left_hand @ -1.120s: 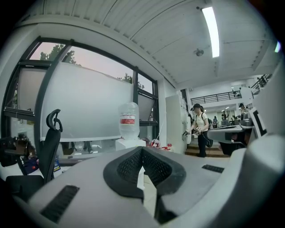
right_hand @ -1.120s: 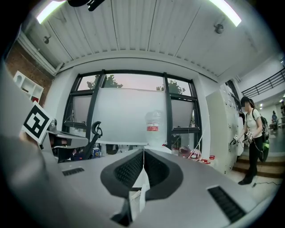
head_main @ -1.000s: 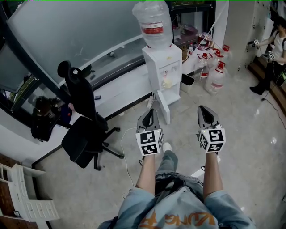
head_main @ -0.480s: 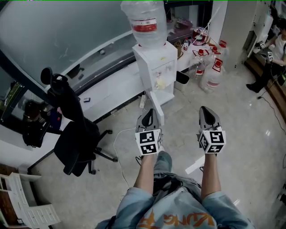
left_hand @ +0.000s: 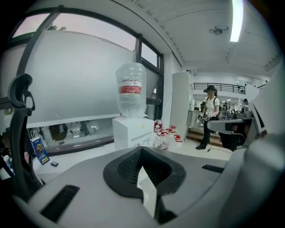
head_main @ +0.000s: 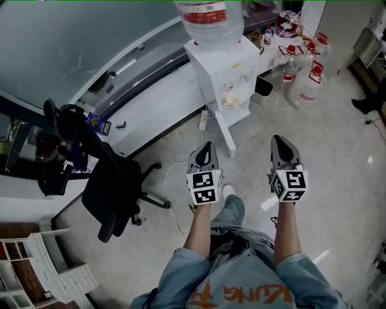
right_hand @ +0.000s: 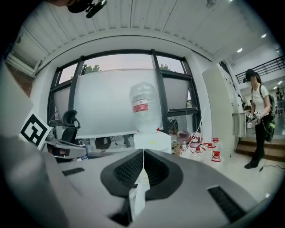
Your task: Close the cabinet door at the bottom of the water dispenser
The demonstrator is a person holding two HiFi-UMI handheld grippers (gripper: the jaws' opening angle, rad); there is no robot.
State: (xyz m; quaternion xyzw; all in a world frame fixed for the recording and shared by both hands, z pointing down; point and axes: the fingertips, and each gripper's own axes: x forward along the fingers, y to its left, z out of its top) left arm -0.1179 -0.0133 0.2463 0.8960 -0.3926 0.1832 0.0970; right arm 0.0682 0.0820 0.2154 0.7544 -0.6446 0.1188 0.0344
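The water dispenser (head_main: 226, 69) stands on the floor (head_main: 338, 139) at its window-side edge, with its back against a low white ledge (head_main: 154, 117). A large bottle (head_main: 208, 18) sits on top of it. The cabinet door (head_main: 224, 137) at its bottom is open. It sticks out from the dispenser's foot toward the person and is seen almost edge-on as a narrow white panel.

The left hand-held gripper (head_main: 207, 148) has its jaws pressed together with nothing pinched between them. Its tip shows just beside the free edge of the door, and I cannot tell if they touch. The right hand-held gripper (head_main: 279, 142) also has its jaws pressed together and empty, and it hangs over bare floor, well apart from the door.

To the right of the door the floor is open up to a group of spare water bottles (head_main: 304, 84) near the far edge. To the left there is less room. An office chair (head_main: 111, 187) stands there with its wheeled base on the floor, and a thin cable (head_main: 172, 181) lies between the chair and the door.
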